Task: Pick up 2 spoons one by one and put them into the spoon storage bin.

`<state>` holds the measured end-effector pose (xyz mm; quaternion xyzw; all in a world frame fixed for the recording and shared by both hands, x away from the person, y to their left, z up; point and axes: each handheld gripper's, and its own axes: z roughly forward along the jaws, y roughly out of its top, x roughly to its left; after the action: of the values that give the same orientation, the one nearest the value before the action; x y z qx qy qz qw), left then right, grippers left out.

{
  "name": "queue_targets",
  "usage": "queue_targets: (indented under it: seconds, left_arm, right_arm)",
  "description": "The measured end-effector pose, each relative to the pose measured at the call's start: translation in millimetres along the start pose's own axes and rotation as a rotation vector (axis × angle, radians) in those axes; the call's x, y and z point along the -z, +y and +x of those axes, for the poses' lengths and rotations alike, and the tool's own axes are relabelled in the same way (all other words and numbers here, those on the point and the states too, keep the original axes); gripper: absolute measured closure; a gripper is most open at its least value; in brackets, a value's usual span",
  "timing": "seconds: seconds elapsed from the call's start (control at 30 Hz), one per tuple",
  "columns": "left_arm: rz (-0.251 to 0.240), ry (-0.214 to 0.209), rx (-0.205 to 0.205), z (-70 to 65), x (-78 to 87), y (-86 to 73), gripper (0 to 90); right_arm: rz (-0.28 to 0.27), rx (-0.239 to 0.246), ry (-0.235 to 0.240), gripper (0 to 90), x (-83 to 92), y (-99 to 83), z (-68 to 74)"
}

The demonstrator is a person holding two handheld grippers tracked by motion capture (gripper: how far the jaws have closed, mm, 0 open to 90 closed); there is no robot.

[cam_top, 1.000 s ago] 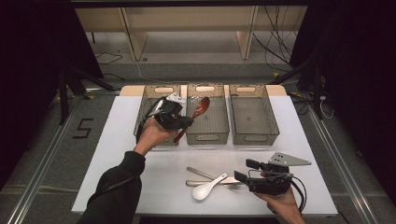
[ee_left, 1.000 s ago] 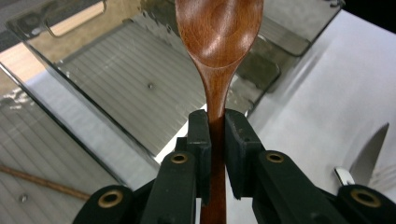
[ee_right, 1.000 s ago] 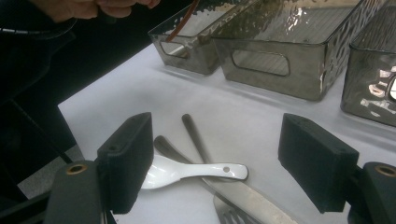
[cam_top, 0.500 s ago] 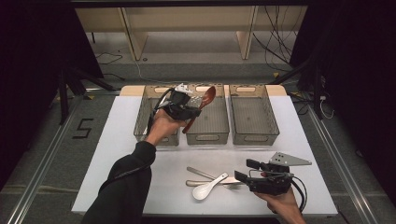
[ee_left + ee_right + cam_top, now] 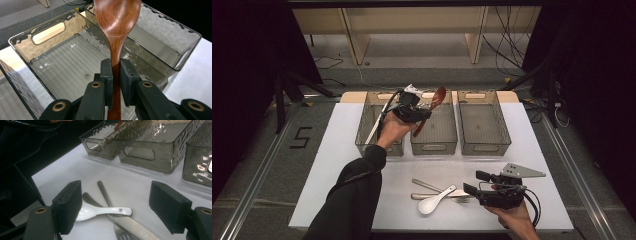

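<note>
My left gripper [image 5: 423, 113] is shut on the neck of a brown wooden spoon [image 5: 438, 97] and holds it above the middle clear bin [image 5: 433, 146]. In the left gripper view the pads [image 5: 107, 75] clamp the spoon [image 5: 117, 17], whose bowl points away over the bin [image 5: 62, 62]. My right gripper [image 5: 472, 183] rests low at the table's front right with its jaws wide apart. In the right gripper view it [image 5: 118, 206] faces a white ceramic spoon [image 5: 100, 210] that lies across metal utensils [image 5: 103, 192], touching none of them.
Three clear bins stand in a row at the back: left [image 5: 364, 125], middle, right [image 5: 482, 145]. The left bin holds a long pale stick [image 5: 375, 127]. The white spoon [image 5: 434, 201] and metal cutlery [image 5: 427, 186] lie at the front centre of the white table [image 5: 332, 170].
My left gripper has carried the wooden spoon to the right and farther back, from the left bin's edge to above the middle bin. The right gripper has stayed put.
</note>
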<state>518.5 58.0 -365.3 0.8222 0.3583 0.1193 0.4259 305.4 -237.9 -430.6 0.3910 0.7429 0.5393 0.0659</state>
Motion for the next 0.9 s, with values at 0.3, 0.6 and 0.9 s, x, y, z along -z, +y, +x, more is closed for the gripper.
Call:
queue_targets:
  seconds: [0.3,0.6,0.9]
  left_arm:
    - [0.001,0.025,0.029,3.9,-11.7,-5.5,80.7]
    - [0.036,0.041,0.021,1.9,-21.6,-13.4,80.4]
    - [0.060,0.044,0.029,1.4,-26.6,-20.1,78.9]
  right_arm:
    - [0.000,0.001,0.001,27.4,0.2,0.1,0.2]
    - [0.000,0.001,0.002,27.4,0.1,0.0,0.6]
    - [0.001,0.002,0.002,27.4,-0.3,-0.1,0.7]
